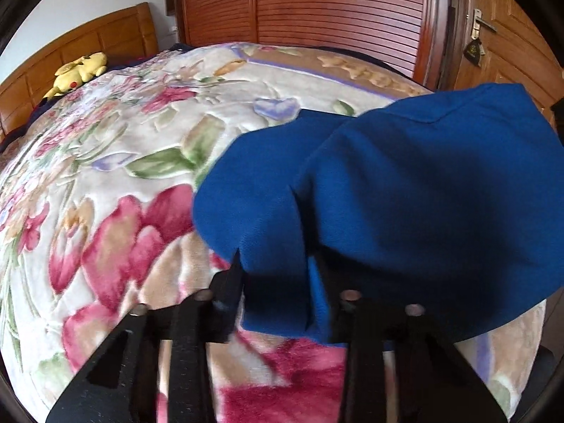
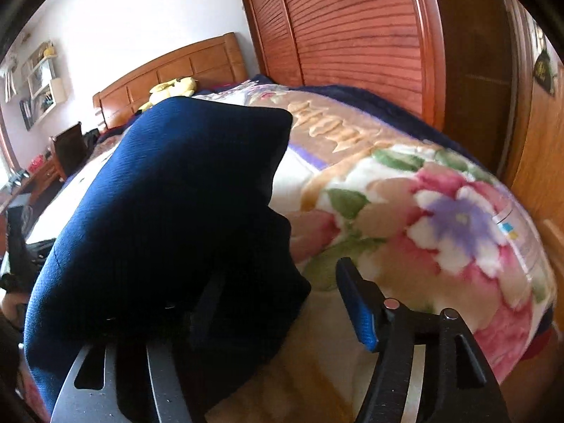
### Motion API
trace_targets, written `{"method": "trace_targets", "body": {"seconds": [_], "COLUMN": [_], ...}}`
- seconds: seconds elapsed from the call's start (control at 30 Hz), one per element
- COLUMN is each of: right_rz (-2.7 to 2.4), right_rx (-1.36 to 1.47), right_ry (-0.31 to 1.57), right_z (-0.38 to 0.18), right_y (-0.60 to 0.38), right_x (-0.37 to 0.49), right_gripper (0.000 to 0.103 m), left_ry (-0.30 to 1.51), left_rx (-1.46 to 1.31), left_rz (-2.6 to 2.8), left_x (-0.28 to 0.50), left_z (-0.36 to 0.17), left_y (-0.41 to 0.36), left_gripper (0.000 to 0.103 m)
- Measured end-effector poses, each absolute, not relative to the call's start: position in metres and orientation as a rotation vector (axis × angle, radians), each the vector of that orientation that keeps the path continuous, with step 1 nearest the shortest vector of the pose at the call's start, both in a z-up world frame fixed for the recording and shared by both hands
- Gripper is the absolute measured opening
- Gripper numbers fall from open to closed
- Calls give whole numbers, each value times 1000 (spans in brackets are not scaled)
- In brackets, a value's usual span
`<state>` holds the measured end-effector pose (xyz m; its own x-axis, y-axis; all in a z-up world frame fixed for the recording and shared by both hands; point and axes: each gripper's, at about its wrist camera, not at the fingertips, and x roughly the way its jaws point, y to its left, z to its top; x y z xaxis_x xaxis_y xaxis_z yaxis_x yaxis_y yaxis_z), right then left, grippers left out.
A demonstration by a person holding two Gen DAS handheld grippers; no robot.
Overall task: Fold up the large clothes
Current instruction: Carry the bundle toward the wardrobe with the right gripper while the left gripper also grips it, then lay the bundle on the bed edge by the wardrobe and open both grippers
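A large blue fleece garment (image 1: pixel 423 194) lies bunched on the floral blanket (image 1: pixel 123 158) of a bed. In the left wrist view a thick fold of it fills the gap between the fingers of my left gripper (image 1: pixel 276 264). The left fingertip (image 1: pixel 235 264) presses against the fold, and cloth drapes over the right finger. In the right wrist view the same garment (image 2: pixel 169 194) looks dark navy and hangs over the left finger of my right gripper (image 2: pixel 282 275). That gripper's blue-padded right finger (image 2: pixel 359 310) stands apart from the cloth over the blanket (image 2: pixel 423 211), so the jaws are open.
A yellow plush toy (image 1: pixel 79 72) sits by the wooden headboard (image 1: pixel 88 42) at the far end of the bed. Louvred wardrobe doors (image 1: pixel 317 0) and a wooden door (image 1: pixel 500 35) stand behind the bed. A desk with clutter (image 2: pixel 35 176) is at the left.
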<state>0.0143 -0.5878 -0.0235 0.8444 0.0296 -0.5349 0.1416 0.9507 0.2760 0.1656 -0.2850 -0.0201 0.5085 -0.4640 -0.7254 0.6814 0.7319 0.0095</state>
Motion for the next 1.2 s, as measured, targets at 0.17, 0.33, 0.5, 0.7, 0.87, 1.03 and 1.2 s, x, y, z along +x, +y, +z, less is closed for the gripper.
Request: {"method": "trace_targets", "body": {"seconds": [0.17,0.33,0.5,0.7,0.87,1.03,1.2], "right_rz": [80,35,-61,-264,-462,-498,-529], "right_rx": [296,217,170,159,186,286,283], "right_ry": [534,458,407,335,264,355,357], "right_z": [-21,-4,15,25,17,-24,-14], "right_y": [-586,-586,-611,-682,-728,-750,-746], "right_x": [15,-2,-13,-46,-105,-126,-129], "right_gripper": [26,21,21,20,20,20,25], "left_ry": [733,636,548,485,471,501,597], "left_rx": [323,299,316,302,217,282,293], "left_rz": [-682,-673,-708,-751,-827,-837,-826], "left_x": [162,157,158,175,165,146,156], "left_z": [-11,20,47,72,85,69,54], "left_y": [-289,-304,-354,-451,-552,-601,-582], "left_gripper": [17,11,11,11,11,15,26]}}
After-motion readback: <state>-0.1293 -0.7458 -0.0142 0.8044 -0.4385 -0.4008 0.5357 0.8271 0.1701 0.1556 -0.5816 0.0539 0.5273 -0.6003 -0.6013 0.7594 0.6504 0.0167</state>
